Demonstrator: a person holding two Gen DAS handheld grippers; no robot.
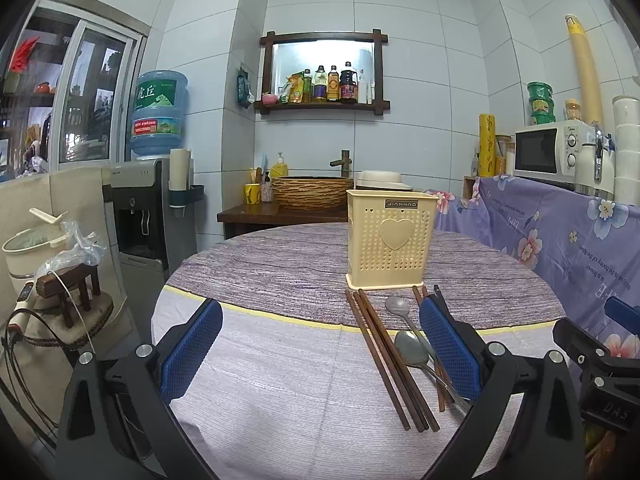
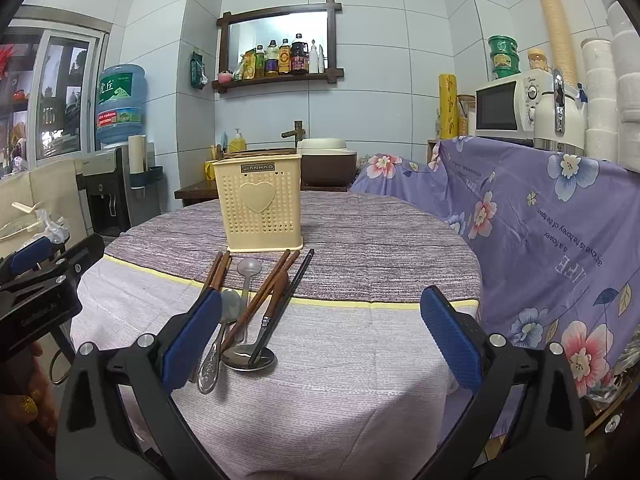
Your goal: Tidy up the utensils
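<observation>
A round table [image 1: 280, 380] covered in a lilac cloth with a yellow stripe fills the middle of a small tiled kitchen. Toward its far edge stands a pale yellow utensil holder [image 1: 390, 240], upright, perforated, with a raised heart on the front. Just in front of the holder's base, the utensils lie loose on the cloth in a loose fan running toward the near edge: a bundle of dark brown chopsticks [image 1: 390, 360], a small pale spoon [image 2: 248, 270], a metal spoon [image 1: 412, 348], a metal ladle with a wooden handle [image 2: 250, 356], a second pair of brown chopsticks [image 2: 264, 296] and a single black chopstick [image 2: 286, 300] whose near tip rests in the ladle's bowl.

The left gripper [image 1: 320, 348] hovers over the near side of the table, its blue-padded fingers spread wide, holding nothing; the utensils lie beside its right finger. The right gripper [image 2: 320, 336] hangs likewise, fingers wide apart and empty, with the utensils by its left finger.
</observation>
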